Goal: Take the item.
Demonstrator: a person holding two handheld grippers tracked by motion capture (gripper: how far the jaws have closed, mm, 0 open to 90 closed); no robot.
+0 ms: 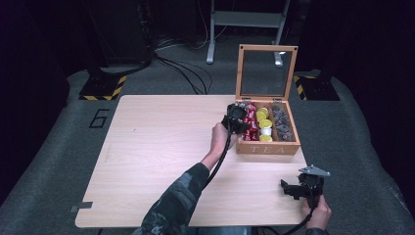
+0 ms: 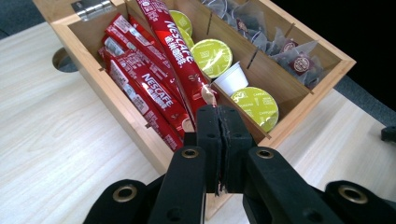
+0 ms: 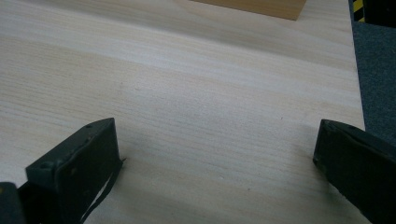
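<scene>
Left gripper (image 2: pixel 219 116) pinches a Nescafe stick (image 2: pixel 175 51) by its near end, apparently lifting it from the tea box (image 2: pixel 299 112); right gripper (image 3: pixel 217 154) spread, idle over the table (image 3: pixel 187 84).

"TEA" is lettered on the front wall of the wooden box (image 1: pixel 267 149), near the table's right edge. "NESCAFE" is printed in white on the red stick sachets (image 2: pixel 154 88) in the box's left compartment. A dark "6" (image 1: pixel 99 118) is marked on the grey floor off the table's far-left corner.
</scene>
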